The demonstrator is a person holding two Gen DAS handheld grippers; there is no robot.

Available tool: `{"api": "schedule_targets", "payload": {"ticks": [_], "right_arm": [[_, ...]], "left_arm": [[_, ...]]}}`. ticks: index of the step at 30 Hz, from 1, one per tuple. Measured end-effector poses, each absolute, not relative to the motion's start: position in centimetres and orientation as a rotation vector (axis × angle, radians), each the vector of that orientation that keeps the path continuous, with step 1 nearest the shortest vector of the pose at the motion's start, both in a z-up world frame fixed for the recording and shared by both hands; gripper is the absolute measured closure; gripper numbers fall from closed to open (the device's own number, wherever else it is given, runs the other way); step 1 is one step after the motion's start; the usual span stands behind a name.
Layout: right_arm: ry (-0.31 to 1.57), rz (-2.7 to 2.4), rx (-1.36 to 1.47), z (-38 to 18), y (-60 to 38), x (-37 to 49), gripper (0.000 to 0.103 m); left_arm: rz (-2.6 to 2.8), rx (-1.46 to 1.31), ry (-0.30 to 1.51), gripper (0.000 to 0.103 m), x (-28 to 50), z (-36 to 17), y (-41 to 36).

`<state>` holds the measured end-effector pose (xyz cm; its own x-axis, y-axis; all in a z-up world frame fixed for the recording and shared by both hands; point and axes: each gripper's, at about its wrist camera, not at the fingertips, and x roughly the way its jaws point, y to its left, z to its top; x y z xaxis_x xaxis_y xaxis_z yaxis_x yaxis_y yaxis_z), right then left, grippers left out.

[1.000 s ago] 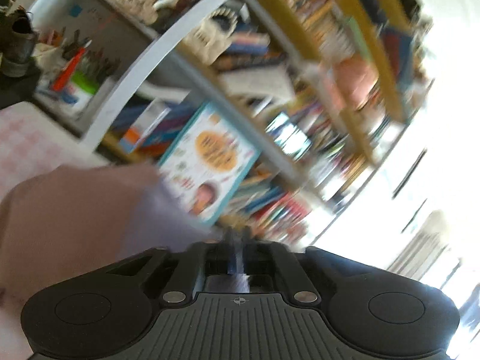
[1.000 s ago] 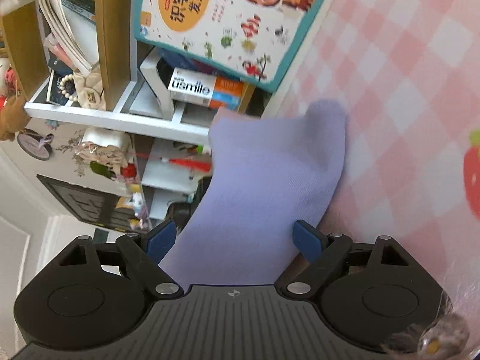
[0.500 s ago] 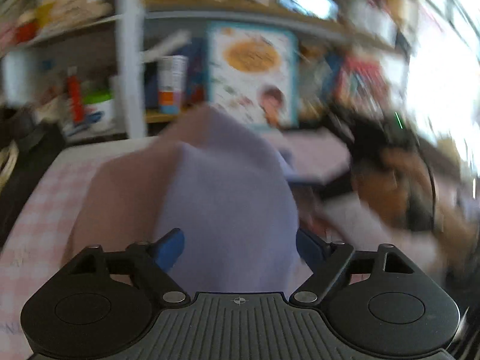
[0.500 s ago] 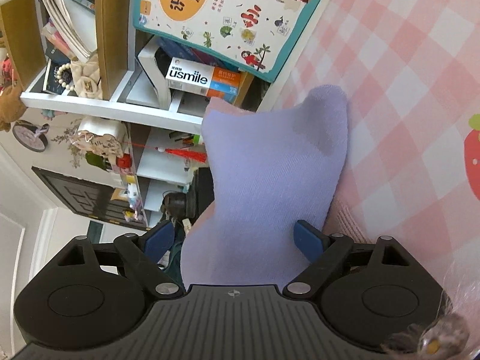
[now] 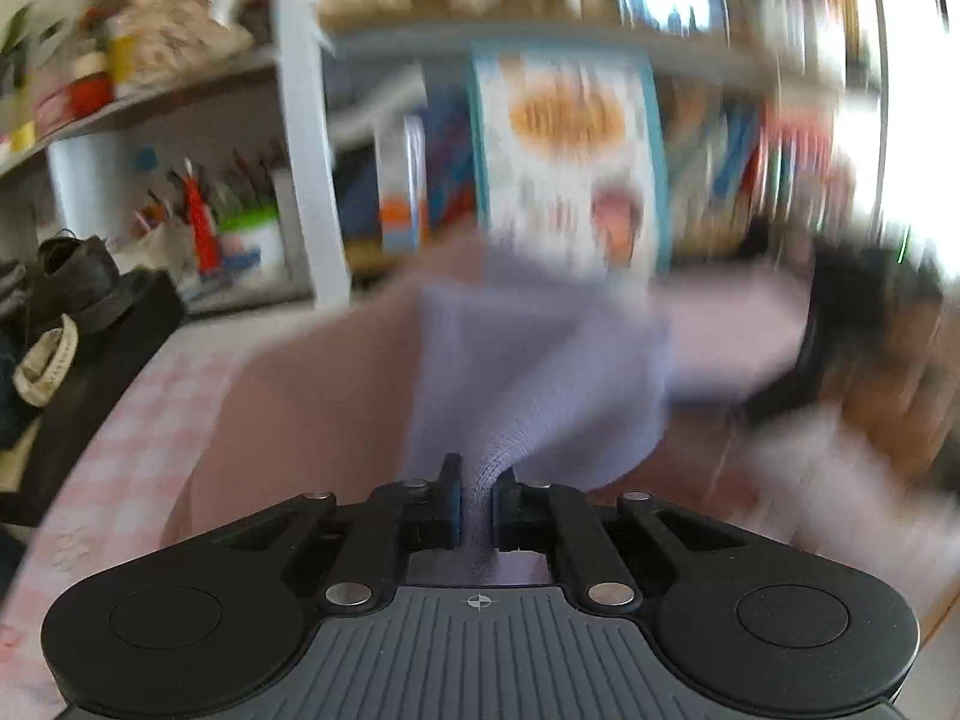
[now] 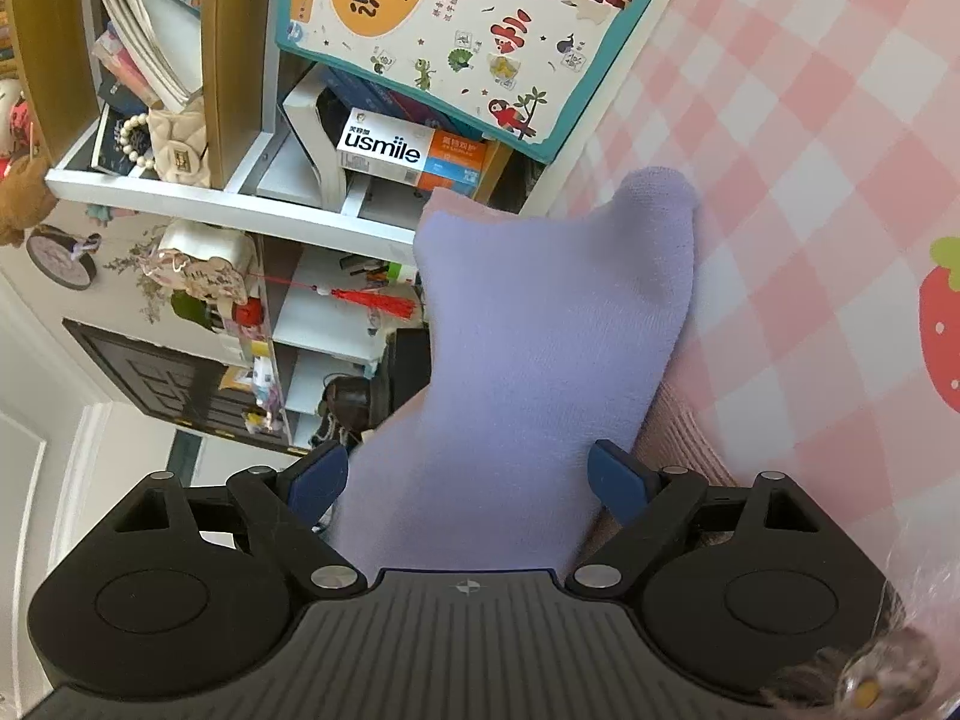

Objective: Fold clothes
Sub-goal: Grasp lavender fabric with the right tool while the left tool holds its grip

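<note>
A lilac sock [image 6: 540,330] lies on top of a dusty-pink sock [image 6: 678,438] on the pink checked tablecloth [image 6: 810,150]. My right gripper [image 6: 468,480] stands wide open. The lilac sock runs between its blue pads [image 6: 618,480], and they do not press on it. In the blurred left wrist view my left gripper [image 5: 477,480] is shut on a bunched fold of the lilac sock [image 5: 540,372]. The pink sock [image 5: 312,408] spreads out to its left on the tablecloth [image 5: 120,450].
A bookshelf with a children's picture book [image 6: 480,30] and a white usmile box [image 6: 408,150] stands right behind the table's edge. A black shoe [image 5: 72,282] sits on a dark stand at the left. A dark blurred shape [image 5: 840,348] lies to the right of the socks.
My left gripper swung and rolled level, opened over the lilac sock, then closed on a fold of it. My right gripper stayed put and open; the sock's near end shifted slightly.
</note>
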<state>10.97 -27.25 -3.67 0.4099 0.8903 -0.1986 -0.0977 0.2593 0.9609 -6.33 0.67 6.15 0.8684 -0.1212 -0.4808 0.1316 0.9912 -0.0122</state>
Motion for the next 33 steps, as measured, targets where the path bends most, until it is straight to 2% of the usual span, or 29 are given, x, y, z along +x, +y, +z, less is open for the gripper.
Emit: {"api": "schedule_targets", "payload": {"ticks": [3, 12, 20, 28, 29, 30, 31, 32, 33], "right_arm": [[0.907, 0.819, 1.133, -4.0, -27.3, 11.1, 0.015], [0.922, 0.874, 1.365, -5.5, -28.1, 11.4, 0.018], [1.008, 0.887, 1.269, -4.8, -26.7, 9.0, 0.015], [0.979, 0.841, 1.295, -4.7, -25.2, 9.5, 0.015], [0.966, 0.827, 1.296, -4.6, -25.3, 9.5, 0.023], [0.952, 0.814, 1.297, -4.5, -25.3, 9.6, 0.045], [0.939, 0.801, 1.298, -4.4, -25.3, 9.6, 0.058], [0.925, 0.788, 1.298, -4.3, -25.3, 9.6, 0.078], [0.892, 0.785, 1.310, -4.1, -26.0, 9.6, 0.087]], "left_arm": [[-0.245, -0.065, 0.432, 0.095, -7.1, 8.5, 0.9], [-0.316, -0.320, 0.401, 0.095, -8.5, 9.0, 4.1], [-0.294, -0.373, 0.332, 0.095, -7.8, 9.9, 5.6], [-0.302, -0.393, 0.305, 0.096, -8.2, 10.3, 6.3], [-0.297, -0.385, 0.308, 0.096, -8.4, 10.2, 6.3], [-0.292, -0.377, 0.312, 0.096, -8.6, 10.1, 6.3], [-0.289, -0.372, 0.316, 0.096, -8.7, 10.1, 6.3], [-0.289, -0.371, 0.321, 0.096, -8.9, 9.9, 6.3], [-0.295, -0.371, 0.331, 0.096, -9.0, 9.8, 6.2]]}}
